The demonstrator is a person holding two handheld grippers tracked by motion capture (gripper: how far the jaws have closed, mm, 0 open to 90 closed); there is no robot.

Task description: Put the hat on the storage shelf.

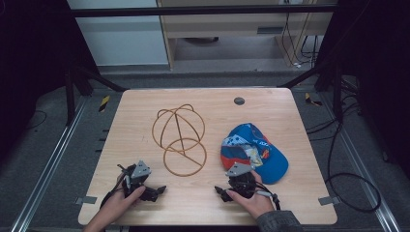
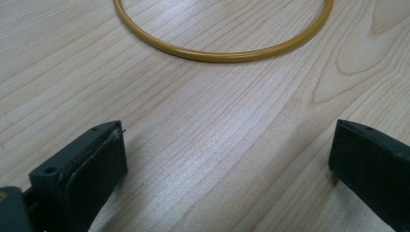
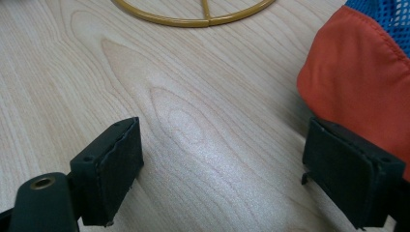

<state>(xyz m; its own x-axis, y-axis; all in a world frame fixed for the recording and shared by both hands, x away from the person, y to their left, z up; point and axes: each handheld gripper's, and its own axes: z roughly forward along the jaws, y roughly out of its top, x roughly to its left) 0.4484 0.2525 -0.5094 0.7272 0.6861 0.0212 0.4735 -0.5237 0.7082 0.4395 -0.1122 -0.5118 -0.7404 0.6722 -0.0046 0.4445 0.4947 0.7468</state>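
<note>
A pale wooden bench [image 1: 145, 104] carried two things. Near its middle stood a gold wire frame [image 1: 180, 140], a dome of hoops rising from a flat ring that lay on the wood. To the right of it, apart from it, lay a blue and orange cap [image 1: 254, 151], rumpled, with its blue brim toward the near right.

The left gripper [image 1: 147, 189] rested low on the near left part of the bench, held by the left hand [image 1: 117, 205]. In the left gripper view its jaws stood wide apart with only bare wood between them; the near arc of the frame's ring [image 2: 222, 54] curved across the top of that view, well ahead of the jaws, with clear bench in between.

The right gripper [image 1: 227, 192], in the right hand [image 1: 254, 203], sat at the near edge just in front of the cap. In the right gripper view its jaws were also spread wide and gripped nothing. The cap's orange cloth [image 3: 358, 82] lay just behind and above the right-hand jaw; whether it touched could not be told. The frame's ring [image 3: 193, 19] lay farther ahead.

A small dark round disc [image 1: 239, 101] sat flush in the far part of the bench. Cables [image 1: 348, 183] trailed over the floor at the right.
</note>
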